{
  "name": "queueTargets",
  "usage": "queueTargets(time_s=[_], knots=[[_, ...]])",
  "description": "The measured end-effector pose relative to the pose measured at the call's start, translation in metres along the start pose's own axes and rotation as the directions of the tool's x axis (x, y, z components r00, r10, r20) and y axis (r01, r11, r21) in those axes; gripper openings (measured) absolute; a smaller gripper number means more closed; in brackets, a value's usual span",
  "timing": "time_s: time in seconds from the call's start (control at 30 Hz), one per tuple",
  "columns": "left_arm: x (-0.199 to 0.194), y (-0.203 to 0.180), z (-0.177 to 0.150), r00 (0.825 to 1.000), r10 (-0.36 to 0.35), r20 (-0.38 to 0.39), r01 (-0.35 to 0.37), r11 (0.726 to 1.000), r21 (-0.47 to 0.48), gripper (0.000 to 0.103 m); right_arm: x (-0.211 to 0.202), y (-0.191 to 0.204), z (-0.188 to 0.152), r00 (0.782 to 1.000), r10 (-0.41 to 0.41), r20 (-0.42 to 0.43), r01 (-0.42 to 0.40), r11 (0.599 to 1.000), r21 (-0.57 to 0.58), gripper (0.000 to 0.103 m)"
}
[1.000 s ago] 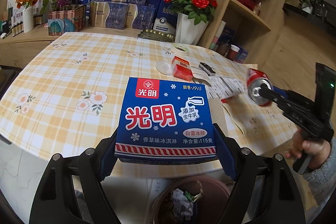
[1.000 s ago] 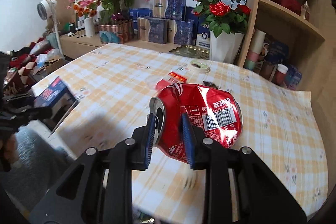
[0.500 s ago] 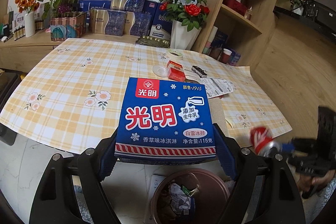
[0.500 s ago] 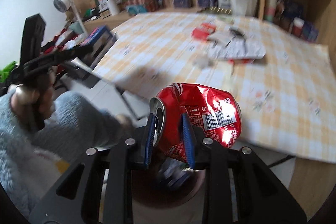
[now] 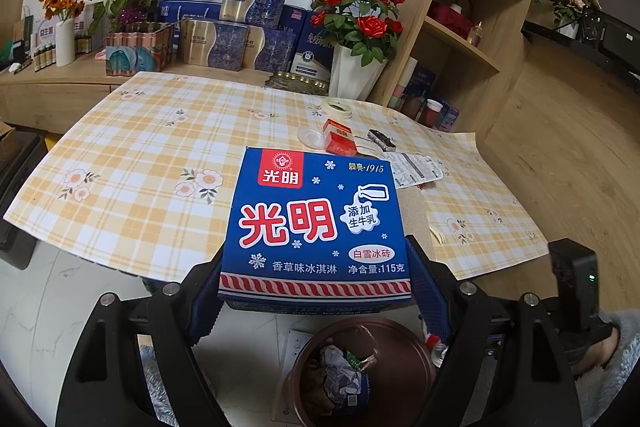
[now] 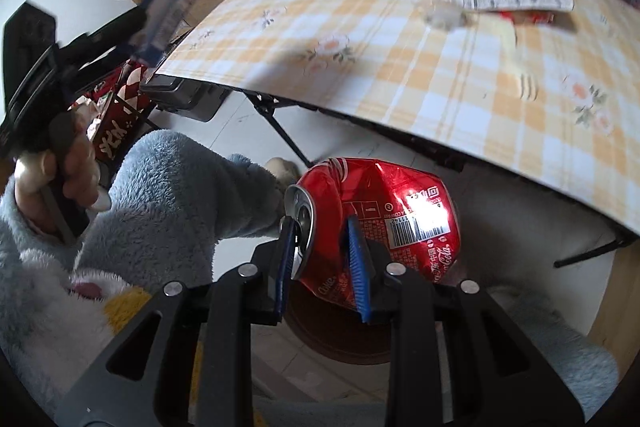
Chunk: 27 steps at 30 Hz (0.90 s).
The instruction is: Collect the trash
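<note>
A blue ice-cream box (image 5: pixel 316 227) sits flat between the fingers of my left gripper (image 5: pixel 316 291), which is shut on its two sides, out past the table's front edge. Under it on the floor stands a brown trash bin (image 5: pixel 416 347) holding crumpled paper and wrappers. In the right wrist view my right gripper (image 6: pixel 320 259) is shut on the top end of a crushed red cola can (image 6: pixel 384 219), tilted down below the table edge. The bin (image 6: pixel 340 343) shows directly beneath the can. The blue box (image 6: pixel 168 7) appears blurred at the upper left.
The table with its yellow checked cloth (image 5: pixel 160 155) carries a small red box (image 5: pixel 339 141), a printed wrapper (image 5: pixel 412 169), a clear lid (image 5: pixel 310 137) and a tape roll (image 5: pixel 338 105). A rose vase (image 5: pixel 352 75) and wooden shelves (image 5: pixel 460 39) stand behind. Fluffy blue sleeves (image 6: pixel 172 187) are near the bin.
My right gripper has swung the can off the table and down below its edge, over the bin. My left gripper has drawn back a little with the box, so more of the bin shows.
</note>
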State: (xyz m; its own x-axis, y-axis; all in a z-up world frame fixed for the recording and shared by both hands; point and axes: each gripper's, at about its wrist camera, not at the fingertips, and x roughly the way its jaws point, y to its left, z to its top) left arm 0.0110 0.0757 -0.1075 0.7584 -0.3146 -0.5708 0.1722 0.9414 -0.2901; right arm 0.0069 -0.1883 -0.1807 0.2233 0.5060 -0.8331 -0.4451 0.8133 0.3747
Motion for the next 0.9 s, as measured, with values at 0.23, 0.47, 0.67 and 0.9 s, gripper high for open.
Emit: queueTargets(time_s=[0.23,0.47,0.67,0.9], knots=[[-0.003,0.004,-0.003,1.0,0.004,-0.006,-0.004,1.0,-0.01,0.079,0.017,-0.011,0.002,0.999,0.03,-0.043,-0.027,0.997,0.068,0.029],[-0.001,0.001,-0.005,1.0,-0.008,-0.006,0.008,1.0,-0.005,0.079,0.006,-0.011,0.009,0.999,0.014,0.044,-0.015,0.999,0.031,0.063],[0.006,-0.01,-0.012,0.999,-0.027,-0.018,0.027,0.999,0.034,0.079,-0.02,-0.02,0.016,0.969,-0.096,0.228,0.094,0.995,0.022,0.087],[0.019,-0.032,-0.034,0.996,-0.079,-0.051,0.085,0.988,0.127,0.079,-0.043,-0.032,-0.003,0.864,-0.282,0.418,0.315,0.949,-0.01,0.097]])
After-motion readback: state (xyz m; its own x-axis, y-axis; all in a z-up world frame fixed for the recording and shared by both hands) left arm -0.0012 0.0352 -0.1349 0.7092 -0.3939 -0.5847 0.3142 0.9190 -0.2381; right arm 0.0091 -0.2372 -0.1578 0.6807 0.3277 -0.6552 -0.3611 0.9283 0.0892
